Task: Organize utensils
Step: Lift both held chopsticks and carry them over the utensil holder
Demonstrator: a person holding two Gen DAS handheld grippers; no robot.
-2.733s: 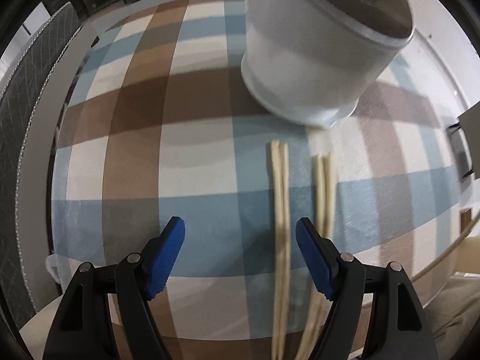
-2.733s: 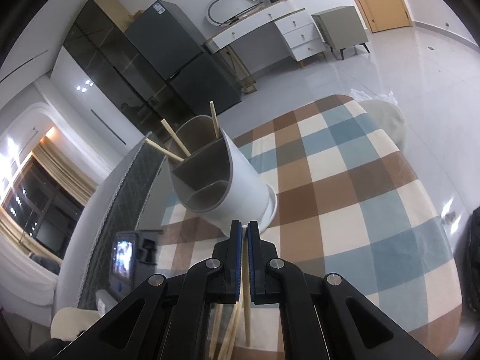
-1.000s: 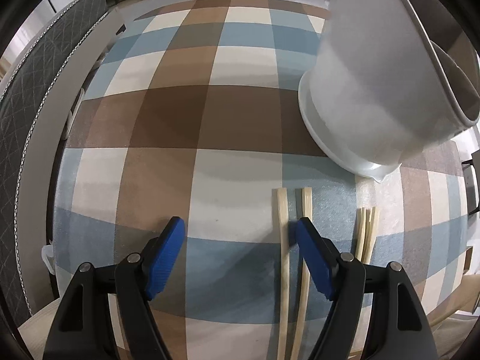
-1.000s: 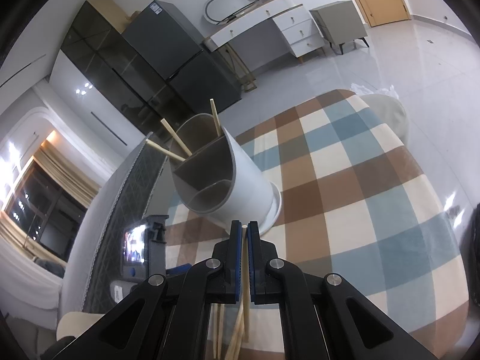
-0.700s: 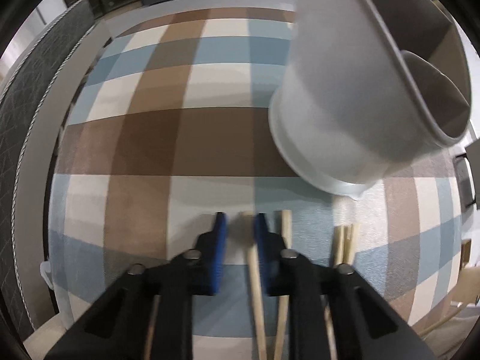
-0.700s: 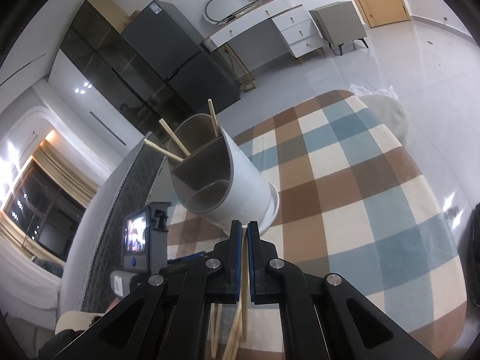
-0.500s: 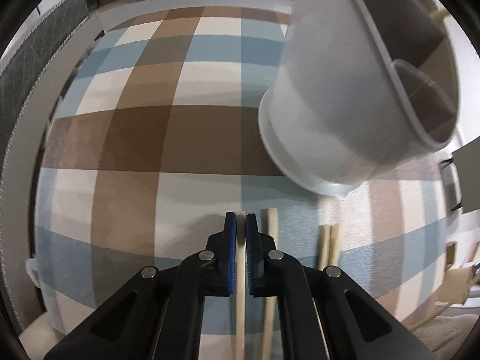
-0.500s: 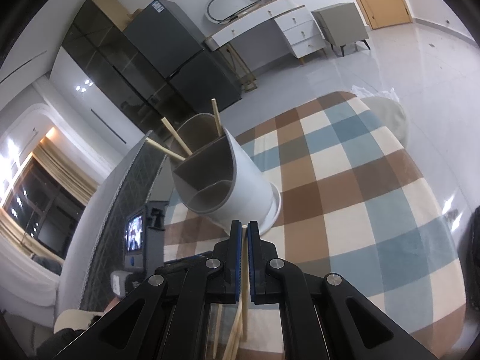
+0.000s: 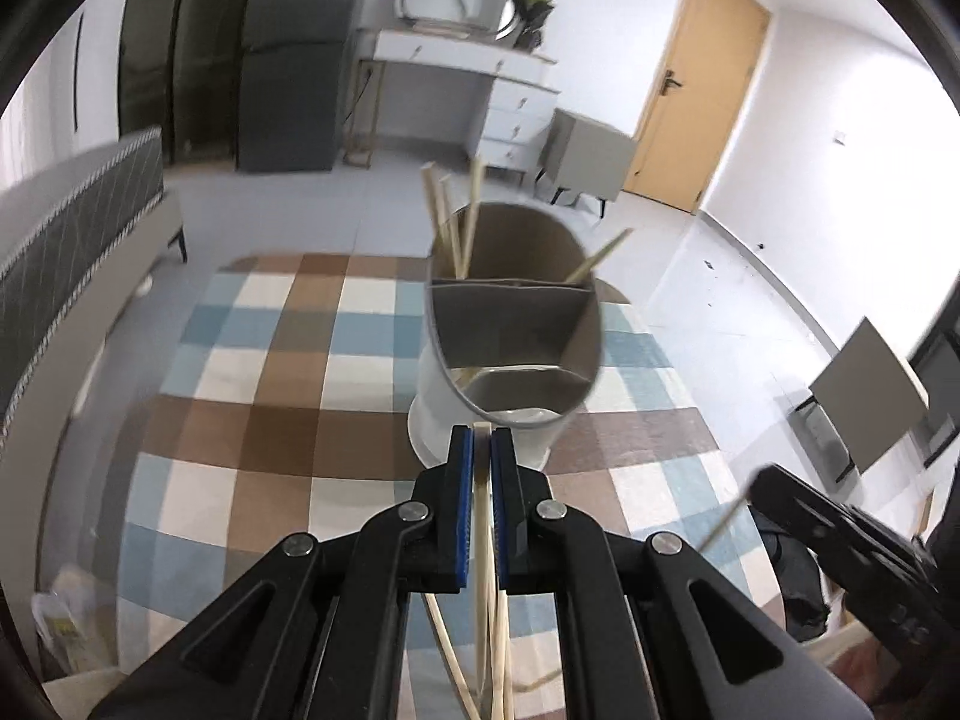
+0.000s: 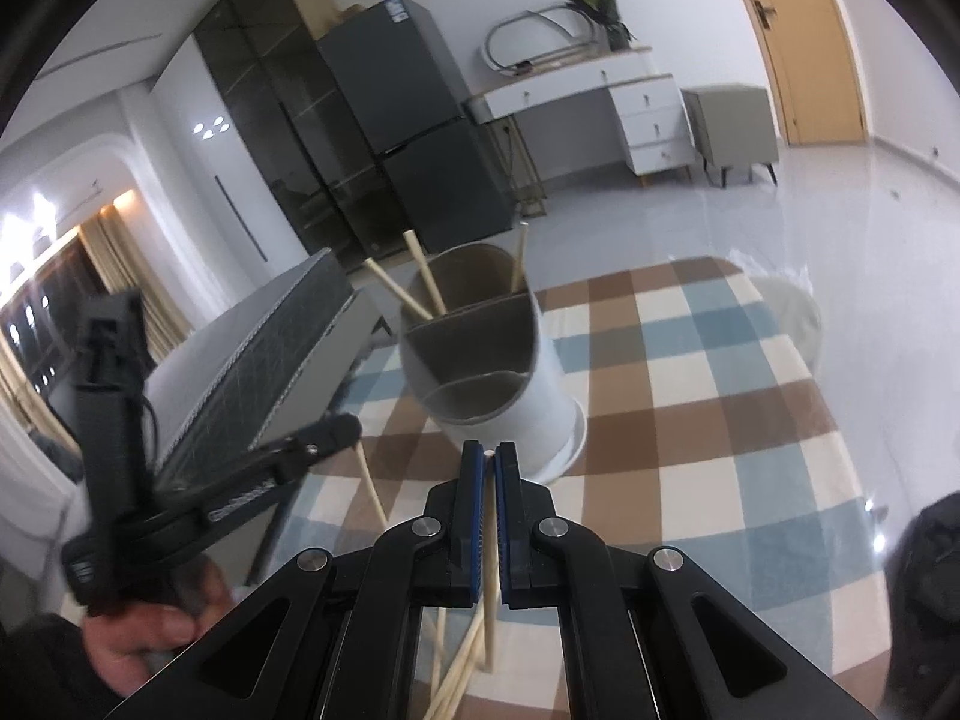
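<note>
A home, an open living and dining room. Beyond the tongs stand a dark fridge (image 10: 420, 120), a white drawer desk (image 10: 600, 102), a wooden door (image 9: 690, 96) and a grey cabinet (image 9: 585, 159). A checked tablecloth (image 9: 288, 372) lies below them; curtains (image 10: 114, 276) hang far left.

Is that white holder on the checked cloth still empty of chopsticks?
No, several chopsticks already stand in the rear compartment of the white holder, leaning against its rim.

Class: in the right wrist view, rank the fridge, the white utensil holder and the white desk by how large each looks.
1. fridge
2. white utensil holder and white desk look alike; nearness inflates the holder.
</note>
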